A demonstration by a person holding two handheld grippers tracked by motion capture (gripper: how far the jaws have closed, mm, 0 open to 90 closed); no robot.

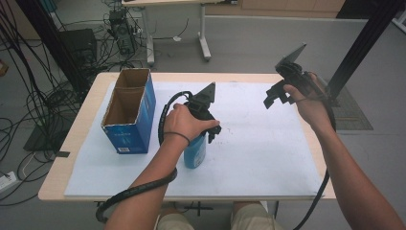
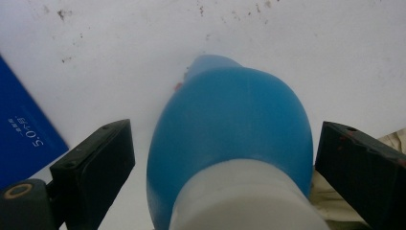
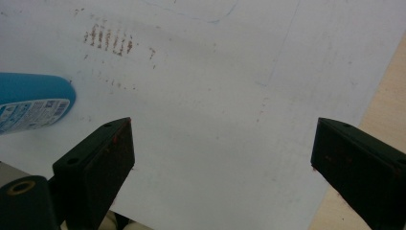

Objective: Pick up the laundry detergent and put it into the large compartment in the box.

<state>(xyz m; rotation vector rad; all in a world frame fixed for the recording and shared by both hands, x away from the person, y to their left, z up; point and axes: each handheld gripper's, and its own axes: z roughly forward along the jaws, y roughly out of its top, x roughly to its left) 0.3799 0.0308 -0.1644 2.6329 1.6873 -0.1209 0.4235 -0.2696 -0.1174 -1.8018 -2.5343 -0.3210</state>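
Note:
A blue bottle with a white cap stands upright on the white sheet, near the middle front. My left gripper hangs right above it and points down. In the left gripper view the bottle sits between the two spread jaws, with a gap on the left side and the right jaw close to its wall; the gripper is open. My right gripper is held up in the air over the sheet's far right part. It stands open with nothing between its jaws, and the bottle lies off to its left.
An open blue cardboard box stands at the left of the sheet, close to the bottle; its side is near the left jaw. The wooden table edge runs past the sheet. Cables and desk legs lie on the floor beyond.

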